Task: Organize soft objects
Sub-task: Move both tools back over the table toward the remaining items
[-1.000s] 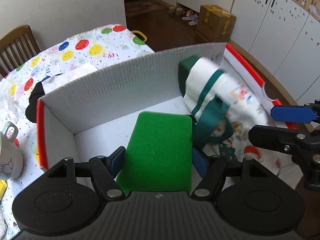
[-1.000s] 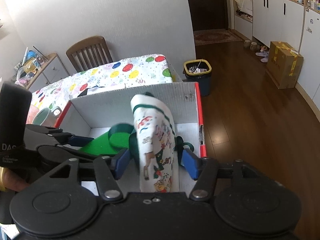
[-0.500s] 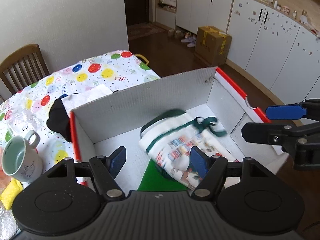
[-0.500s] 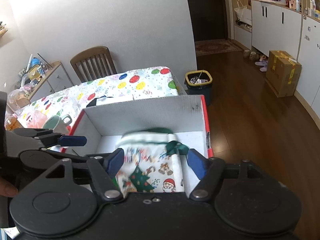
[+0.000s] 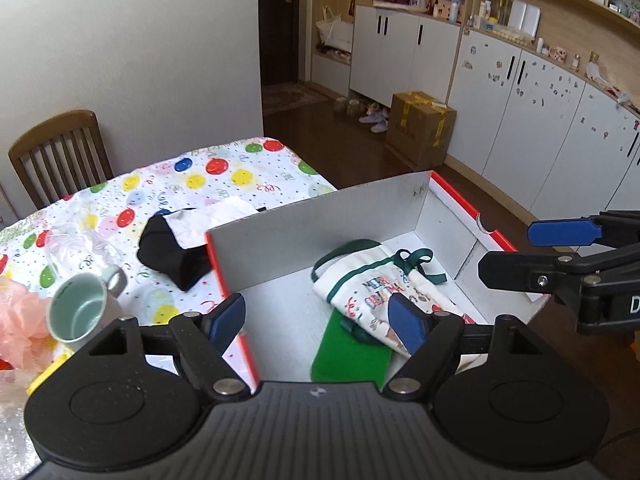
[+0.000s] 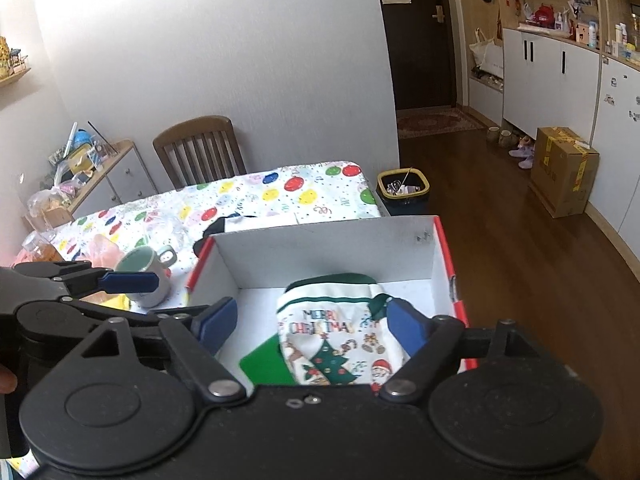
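Note:
A white Christmas-print pouch (image 5: 372, 294) with green trim lies in the red-rimmed white box (image 5: 300, 240), partly on top of a flat green sponge (image 5: 352, 358). My left gripper (image 5: 316, 320) hovers above the box's near end, its jaws opening, touching neither item. The right wrist view shows the same pouch (image 6: 340, 332) and sponge (image 6: 264, 364) on the floor of the box (image 6: 320, 252). My right gripper (image 6: 310, 322) is above them with its jaws opening and nothing pressed between the pads. Each gripper shows at the side of the other's view.
On the balloon-print tablecloth left of the box are a black cloth (image 5: 168, 252) with a white cloth on it, a pale green mug (image 5: 80, 312), crumpled clear plastic and a pink puff (image 5: 16, 320). A wooden chair (image 5: 56, 152) stands behind; a bin (image 6: 404, 192) sits on the floor.
The left gripper let go of the green sponge and the right one let go of the pouch; both now lie in the box. Both grippers rose and drew back, jaws wider.

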The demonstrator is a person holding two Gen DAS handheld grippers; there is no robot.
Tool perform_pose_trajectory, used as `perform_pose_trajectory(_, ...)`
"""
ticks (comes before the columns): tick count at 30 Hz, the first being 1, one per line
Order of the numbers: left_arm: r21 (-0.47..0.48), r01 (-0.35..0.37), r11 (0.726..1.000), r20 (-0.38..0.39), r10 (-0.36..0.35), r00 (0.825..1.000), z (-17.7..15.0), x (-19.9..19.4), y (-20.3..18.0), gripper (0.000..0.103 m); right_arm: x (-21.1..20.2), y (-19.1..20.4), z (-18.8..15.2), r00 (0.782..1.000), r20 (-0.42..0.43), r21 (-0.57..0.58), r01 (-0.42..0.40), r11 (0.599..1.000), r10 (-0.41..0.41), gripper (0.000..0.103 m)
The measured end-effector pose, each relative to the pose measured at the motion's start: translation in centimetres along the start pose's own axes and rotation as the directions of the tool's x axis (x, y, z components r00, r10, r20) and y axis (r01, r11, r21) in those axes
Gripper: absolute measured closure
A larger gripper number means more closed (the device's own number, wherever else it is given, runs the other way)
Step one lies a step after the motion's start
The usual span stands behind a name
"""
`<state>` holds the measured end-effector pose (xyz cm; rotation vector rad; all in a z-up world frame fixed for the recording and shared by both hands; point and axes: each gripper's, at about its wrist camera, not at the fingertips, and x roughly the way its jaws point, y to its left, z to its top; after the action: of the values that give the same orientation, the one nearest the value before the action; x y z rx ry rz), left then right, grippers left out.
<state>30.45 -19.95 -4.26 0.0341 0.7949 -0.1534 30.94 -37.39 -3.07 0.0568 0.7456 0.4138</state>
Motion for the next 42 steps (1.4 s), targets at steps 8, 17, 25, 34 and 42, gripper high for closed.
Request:
perform_pose_trajectory(8, -0.026, 0.015, 1.0, 0.038, -0.014, 0.999, -1.7, -3.3, 2.9, 0.02, -1.4, 3.5, -1.1, 0.999, 0.033, 0.018, -0.001, 1.0, 0.0, 0.008)
perform_pose_trajectory(17, -0.054, 0.036, 0.998, 0.086, -0.031, 0.996, -4.0, -7.0, 6.7, 0.01, -2.6, 8.2, -2.5, 0.998, 0.064, 0.027, -0.031, 0.999, 0.029, 0.001)
perform_pose_trajectory(25, -0.075, 0.034, 0.997, 0.123, -0.025, 0.992, -6.5, -9.7, 11.1, 0.004, -2.5, 12.5, -3.6, 0.996, 0.059, 0.027, -0.064, 0.998, 0.063, 0.001)
perform_pose_trajectory(34, -0.121, -0.018, 0.992, 0.167, 0.038, 0.985, -9.2, -11.9, 17.2, 0.001, -0.7, 17.8, -4.8, 0.996, 0.026, -0.01, -0.082, 0.997, 0.082, 0.001)
perform_pose_trajectory(42, -0.156, -0.112, 0.981, 0.144, 0.135, 0.98, -12.2, -11.5, 22.3, 0.001, 2.8, 22.0, -5.5, 0.996, -0.033, -0.062, -0.09, 0.994, 0.088, 0.001)
